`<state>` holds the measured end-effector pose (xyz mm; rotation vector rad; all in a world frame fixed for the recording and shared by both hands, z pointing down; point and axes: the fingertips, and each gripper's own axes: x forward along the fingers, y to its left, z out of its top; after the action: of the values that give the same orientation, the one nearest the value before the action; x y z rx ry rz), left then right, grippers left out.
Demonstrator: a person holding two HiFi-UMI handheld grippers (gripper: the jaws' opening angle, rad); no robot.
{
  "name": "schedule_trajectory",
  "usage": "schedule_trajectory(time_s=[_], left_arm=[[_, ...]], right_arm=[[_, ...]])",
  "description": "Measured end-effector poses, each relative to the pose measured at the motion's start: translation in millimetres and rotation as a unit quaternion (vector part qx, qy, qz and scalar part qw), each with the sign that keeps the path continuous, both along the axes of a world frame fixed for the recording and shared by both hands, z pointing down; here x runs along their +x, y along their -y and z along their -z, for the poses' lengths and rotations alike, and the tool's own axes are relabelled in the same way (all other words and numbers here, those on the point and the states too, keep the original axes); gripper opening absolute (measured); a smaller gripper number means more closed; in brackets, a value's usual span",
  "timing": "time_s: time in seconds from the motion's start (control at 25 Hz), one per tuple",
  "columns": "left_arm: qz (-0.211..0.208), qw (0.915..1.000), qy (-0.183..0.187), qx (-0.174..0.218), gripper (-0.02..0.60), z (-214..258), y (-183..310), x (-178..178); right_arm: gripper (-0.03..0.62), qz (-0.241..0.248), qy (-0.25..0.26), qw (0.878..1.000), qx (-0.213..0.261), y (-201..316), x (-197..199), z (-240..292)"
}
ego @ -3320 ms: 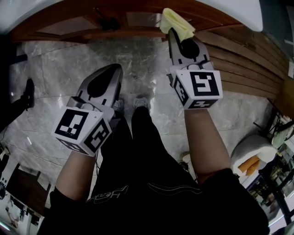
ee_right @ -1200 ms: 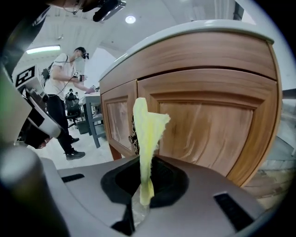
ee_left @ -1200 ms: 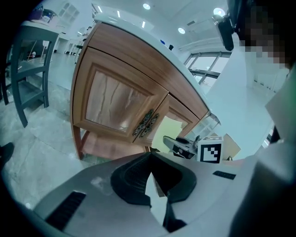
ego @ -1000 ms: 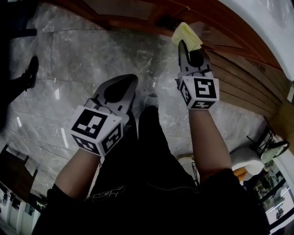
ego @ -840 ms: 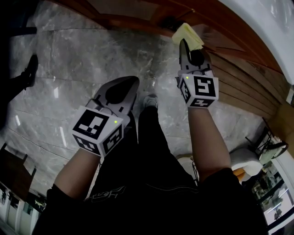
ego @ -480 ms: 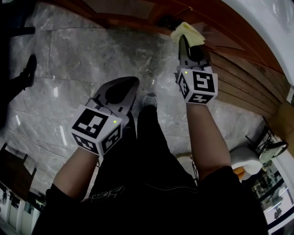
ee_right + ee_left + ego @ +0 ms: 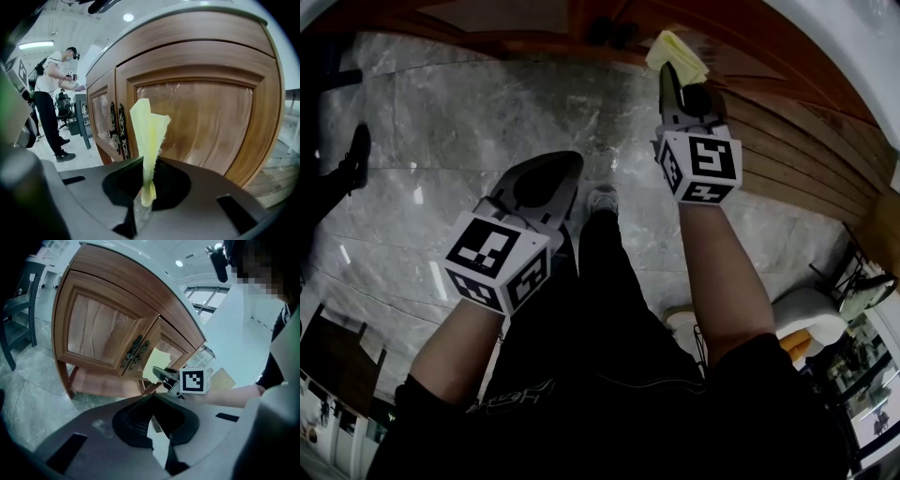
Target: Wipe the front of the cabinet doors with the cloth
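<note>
Pinching the yellow cloth (image 7: 150,126), the right gripper (image 7: 144,165) faces closed cabinet doors (image 7: 206,117) just ahead; the left gripper (image 7: 153,401) has its jaws together, empty.

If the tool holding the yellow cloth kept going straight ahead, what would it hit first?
Probably the cabinet door: the cloth pinched in the right gripper would touch its panel first, though the gap is unclear.
</note>
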<state>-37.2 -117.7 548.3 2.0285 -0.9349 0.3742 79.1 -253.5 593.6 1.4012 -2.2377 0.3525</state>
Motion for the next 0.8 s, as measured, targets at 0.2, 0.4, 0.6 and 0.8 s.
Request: schedule_trajectory(time_s=[0.2, 0.4, 0.6, 0.8], left_arm=[[-0.002, 1.0, 0.0, 0.003, 0.006, 0.9, 0.9, 15.9], [-0.015, 0.9999, 0.003, 0.001, 0.006, -1.6, -4.4, 29.9], [-0.027, 0.9996, 0.004, -0.004, 0.006, -5.8, -10.2, 44.9], [-0.042, 0.9991, 0.005, -0.005, 0.006, -4.2, -15.0, 63.0]], right_arm=[[0.041, -0.014, -0.002, 1.0, 0.004, -1.8, 21.2, 0.2], [0.041, -0.037, -0.007, 0.999, 0.003, -5.4, 48.0, -2.0], [0.041, -0.067, -0.012, 0.998, 0.003, -9.5, 82.6, -3.8], [0.041, -0.096, -0.013, 0.995, 0.005, -14.6, 117.1, 0.4]])
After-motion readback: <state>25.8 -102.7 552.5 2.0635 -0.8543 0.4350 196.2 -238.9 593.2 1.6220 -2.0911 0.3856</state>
